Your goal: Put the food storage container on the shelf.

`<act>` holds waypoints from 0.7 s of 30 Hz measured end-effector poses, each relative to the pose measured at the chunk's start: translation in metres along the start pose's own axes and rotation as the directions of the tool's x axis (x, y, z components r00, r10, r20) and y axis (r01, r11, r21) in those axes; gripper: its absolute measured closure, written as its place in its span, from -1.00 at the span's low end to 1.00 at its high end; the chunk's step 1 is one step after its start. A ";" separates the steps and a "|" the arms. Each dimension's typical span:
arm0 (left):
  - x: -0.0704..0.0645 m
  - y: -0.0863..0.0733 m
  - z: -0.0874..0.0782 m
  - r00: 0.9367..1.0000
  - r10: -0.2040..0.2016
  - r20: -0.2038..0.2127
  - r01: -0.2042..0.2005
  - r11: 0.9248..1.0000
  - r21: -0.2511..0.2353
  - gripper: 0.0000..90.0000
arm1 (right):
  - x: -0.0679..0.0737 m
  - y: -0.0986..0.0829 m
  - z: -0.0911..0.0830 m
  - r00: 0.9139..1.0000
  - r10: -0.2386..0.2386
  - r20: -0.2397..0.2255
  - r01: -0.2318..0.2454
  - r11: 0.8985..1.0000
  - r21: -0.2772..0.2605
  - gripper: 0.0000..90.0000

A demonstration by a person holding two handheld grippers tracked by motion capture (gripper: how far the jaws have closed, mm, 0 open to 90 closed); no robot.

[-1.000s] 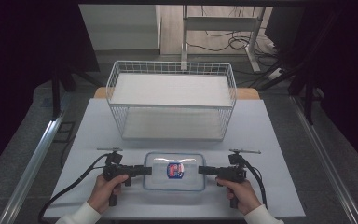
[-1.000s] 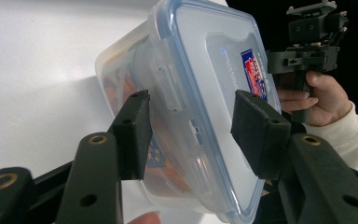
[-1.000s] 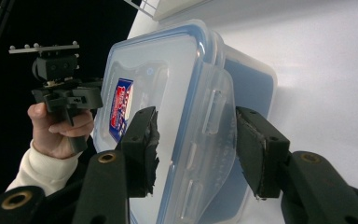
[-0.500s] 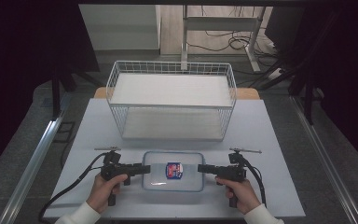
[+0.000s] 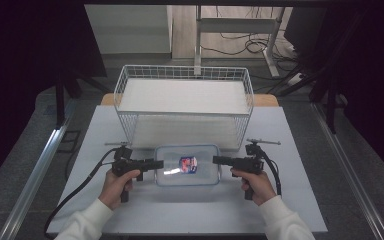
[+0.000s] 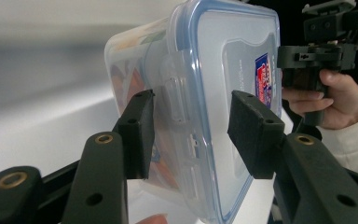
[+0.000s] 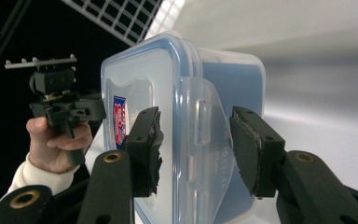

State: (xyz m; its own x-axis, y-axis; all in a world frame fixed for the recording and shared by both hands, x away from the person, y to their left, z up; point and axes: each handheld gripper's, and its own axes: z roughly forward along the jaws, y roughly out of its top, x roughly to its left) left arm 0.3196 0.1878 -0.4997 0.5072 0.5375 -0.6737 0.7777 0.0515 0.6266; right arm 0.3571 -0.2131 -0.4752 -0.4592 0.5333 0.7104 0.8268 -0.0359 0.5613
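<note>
clear food container (image 5: pixel 187 166) with blue-rimmed lid and red-blue label (image 5: pixel 188 162); white wire basket (image 5: pixel 185 102); black grippers; pale grey desk (image 5: pixel 190 210)

One camera looks down and forward over the table (image 5: pixel 190 215) from above. Two more ride close behind opposite ends of the plastic box (image 5: pixel 187 165), each catching the other's hand beyond it.

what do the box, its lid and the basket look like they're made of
Box: likely clear plastic, glossy, contents show through. Lid: translucent plastic with a blue rim seal and moulded side flaps. Basket: looks like white-coated metal wire, an open grid.
</note>
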 end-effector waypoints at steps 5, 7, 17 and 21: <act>0.011 0.021 0.003 1.000 0.018 0.007 -0.018 0.999 -0.038 0.15 | -0.002 0.022 0.007 0.999 -0.032 0.004 0.032 0.998 -0.058 0.19; 0.017 0.028 0.008 1.000 0.022 0.005 -0.022 0.998 -0.059 0.15 | -0.004 0.028 0.010 0.999 -0.037 0.007 0.037 0.996 -0.085 0.19; 0.030 0.038 0.015 1.000 0.016 -0.008 -0.016 0.994 -0.107 0.15 | -0.021 0.037 0.024 1.000 -0.027 -0.009 0.026 0.991 -0.132 0.19; 0.035 0.038 0.020 1.000 0.007 -0.010 -0.008 0.995 -0.096 0.15 | -0.025 0.038 0.027 1.000 -0.019 0.006 0.019 0.991 -0.133 0.18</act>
State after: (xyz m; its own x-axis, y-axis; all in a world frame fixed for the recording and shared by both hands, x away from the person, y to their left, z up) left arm 0.3741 0.1916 -0.5078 0.5086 0.5461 -0.6656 0.7345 0.1281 0.6664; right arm 0.4087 -0.2053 -0.4835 -0.4726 0.5392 0.6971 0.7674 -0.1373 0.6264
